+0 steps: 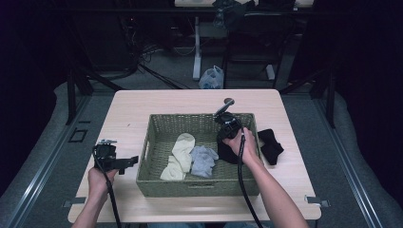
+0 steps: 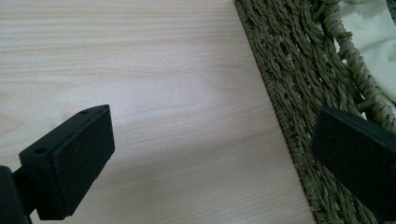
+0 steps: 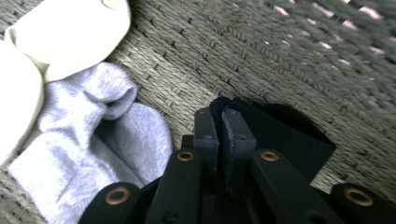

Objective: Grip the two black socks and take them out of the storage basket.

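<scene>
Black sock (image 3: 285, 140) lay flat on the floor of the woven basket (image 1: 157, 175), at its right end, well apart from the grey sock (image 3: 88, 154); fabric was pinched.

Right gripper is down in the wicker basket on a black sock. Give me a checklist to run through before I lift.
1. Right gripper jaws closed on the black sock in the basket: ok.
2. Grip depth: pinches only the sock's edge; secure enough, cannot tell.
3. Grey sock free of the jaws: ok.
4. Cream socks apart from the held sock: ok.
5. Left gripper open, over the light wooden table beside the woven green wicker basket: ok.
6. Second black sock lies on the table outside the basket: not ok.
</scene>
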### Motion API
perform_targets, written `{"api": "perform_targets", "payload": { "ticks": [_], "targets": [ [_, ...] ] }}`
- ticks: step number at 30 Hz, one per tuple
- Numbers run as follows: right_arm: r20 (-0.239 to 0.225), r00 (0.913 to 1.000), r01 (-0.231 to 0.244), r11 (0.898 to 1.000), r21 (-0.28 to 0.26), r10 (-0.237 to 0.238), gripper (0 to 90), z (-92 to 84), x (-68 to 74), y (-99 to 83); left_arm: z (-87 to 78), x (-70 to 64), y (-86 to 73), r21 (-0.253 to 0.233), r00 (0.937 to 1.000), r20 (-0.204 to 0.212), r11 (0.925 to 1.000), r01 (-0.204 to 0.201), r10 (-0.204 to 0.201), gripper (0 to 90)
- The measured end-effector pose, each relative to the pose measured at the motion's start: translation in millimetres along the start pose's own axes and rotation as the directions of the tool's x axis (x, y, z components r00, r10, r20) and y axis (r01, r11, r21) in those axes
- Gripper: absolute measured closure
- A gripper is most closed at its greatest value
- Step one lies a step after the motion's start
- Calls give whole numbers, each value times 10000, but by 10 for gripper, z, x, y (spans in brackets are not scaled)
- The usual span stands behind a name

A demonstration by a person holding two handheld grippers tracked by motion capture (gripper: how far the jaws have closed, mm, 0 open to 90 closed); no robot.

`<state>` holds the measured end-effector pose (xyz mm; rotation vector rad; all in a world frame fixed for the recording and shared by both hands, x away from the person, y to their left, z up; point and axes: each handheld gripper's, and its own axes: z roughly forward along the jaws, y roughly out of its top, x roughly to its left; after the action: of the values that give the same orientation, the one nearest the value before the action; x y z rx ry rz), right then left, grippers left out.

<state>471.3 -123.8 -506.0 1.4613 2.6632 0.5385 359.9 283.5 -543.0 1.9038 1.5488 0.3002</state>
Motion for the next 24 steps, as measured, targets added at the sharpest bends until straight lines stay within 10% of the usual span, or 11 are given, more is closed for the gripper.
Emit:
{"api": "perform_targets", "payload": {
  "ticks": [24],
  "targets": [
    [-178, 9966, 762, 9847, -1565, -799, 871, -955, 66, -18, 9, -10, 0, -44, 10000, 20, 10000, 21, -21, 1]
  ]
}}
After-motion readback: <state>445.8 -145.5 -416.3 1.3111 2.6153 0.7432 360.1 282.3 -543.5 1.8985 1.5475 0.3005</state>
